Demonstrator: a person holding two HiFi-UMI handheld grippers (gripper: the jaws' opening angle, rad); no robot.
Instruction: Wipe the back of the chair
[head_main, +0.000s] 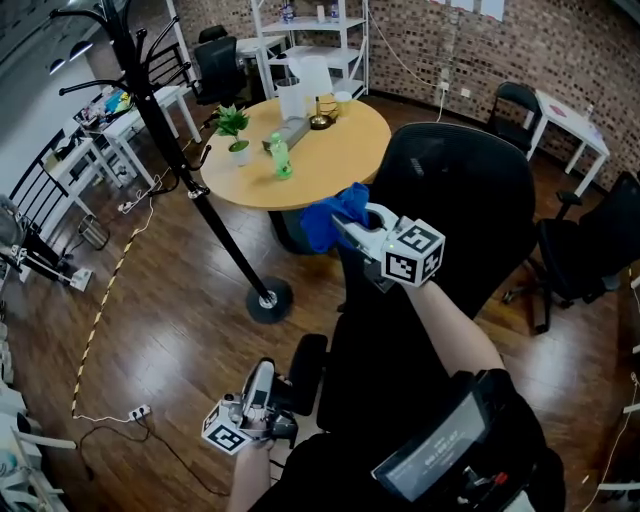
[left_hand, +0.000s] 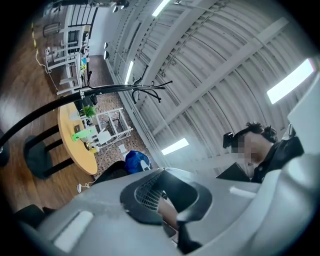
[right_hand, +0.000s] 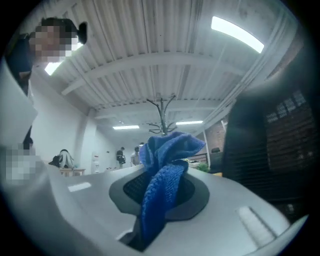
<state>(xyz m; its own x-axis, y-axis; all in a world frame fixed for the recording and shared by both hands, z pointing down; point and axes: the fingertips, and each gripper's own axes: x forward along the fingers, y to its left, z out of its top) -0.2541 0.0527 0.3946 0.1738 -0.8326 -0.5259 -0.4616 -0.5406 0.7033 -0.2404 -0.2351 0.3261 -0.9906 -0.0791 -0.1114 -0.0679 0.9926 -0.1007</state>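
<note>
Cloth (head_main: 322, 218), blue, pinched in right gripper (head_main: 345, 228) mid-frame at the mesh chair back (head_main: 470, 210) edge, apparently poised for wiping; left gripper (head_main: 262, 385), lower left, jaws together on nothing, seemingly kept clear.

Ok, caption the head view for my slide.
Right claw holds a blue cloth beside the black chair back; left claw hangs low.
</note>
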